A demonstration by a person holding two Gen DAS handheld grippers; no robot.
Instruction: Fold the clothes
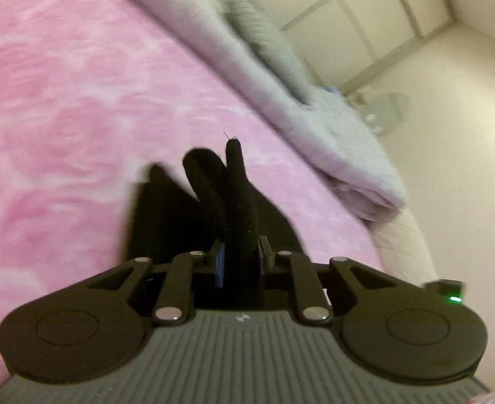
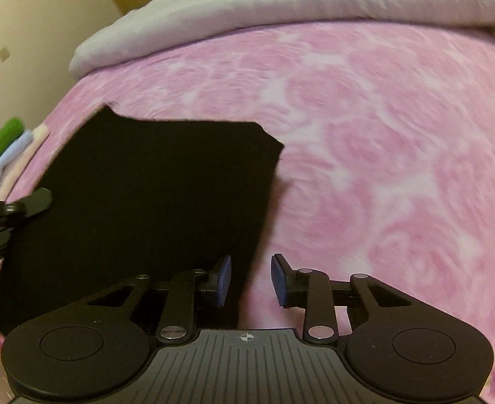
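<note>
A black garment [image 2: 153, 195] lies spread flat on the pink rose-patterned bed cover [image 2: 382, 155]. In the left wrist view my left gripper [image 1: 240, 252] is shut on a bunched fold of the black garment [image 1: 237, 195], which sticks up out of the blue pads in two rolled ridges. In the right wrist view my right gripper [image 2: 252, 279] stands open low over the garment's right edge. That edge runs between the blue pads [image 2: 225, 277], and pink cover shows between the cloth and the right pad. Part of the left gripper's body [image 2: 28, 202] shows at the garment's left side.
A folded pale lilac quilt [image 1: 331, 141] lies along the far side of the bed cover [image 1: 62, 118], also visible as the quilt [image 2: 247, 10] in the right wrist view. A stack of folded green, blue and pink clothes [image 2: 1, 158] sits at the bed's left edge. A cream wall [image 1: 449, 118] stands beyond.
</note>
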